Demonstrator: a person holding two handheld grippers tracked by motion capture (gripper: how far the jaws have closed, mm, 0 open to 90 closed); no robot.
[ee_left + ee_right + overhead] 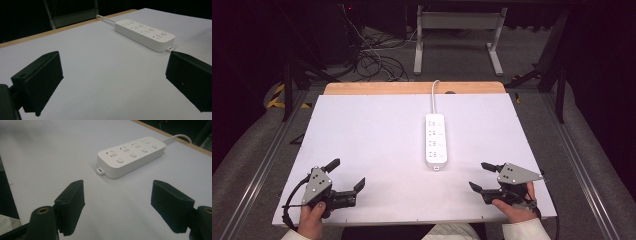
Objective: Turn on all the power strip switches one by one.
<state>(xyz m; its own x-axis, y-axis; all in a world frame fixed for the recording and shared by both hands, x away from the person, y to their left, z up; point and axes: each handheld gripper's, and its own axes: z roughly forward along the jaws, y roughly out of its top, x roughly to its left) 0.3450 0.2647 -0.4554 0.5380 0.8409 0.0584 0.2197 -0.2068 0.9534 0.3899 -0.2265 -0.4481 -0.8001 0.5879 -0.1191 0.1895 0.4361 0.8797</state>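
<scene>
Strip (436,141) sits mid-table (362,130), around 1 o'clock from the left gripper (348,174) and 11 o'clock from the right gripper (479,176); both have jaws wide apart, holding nothing.

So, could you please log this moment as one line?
left gripper: open, empty | right gripper: open, empty | power strip: untouched, mid-table
</scene>
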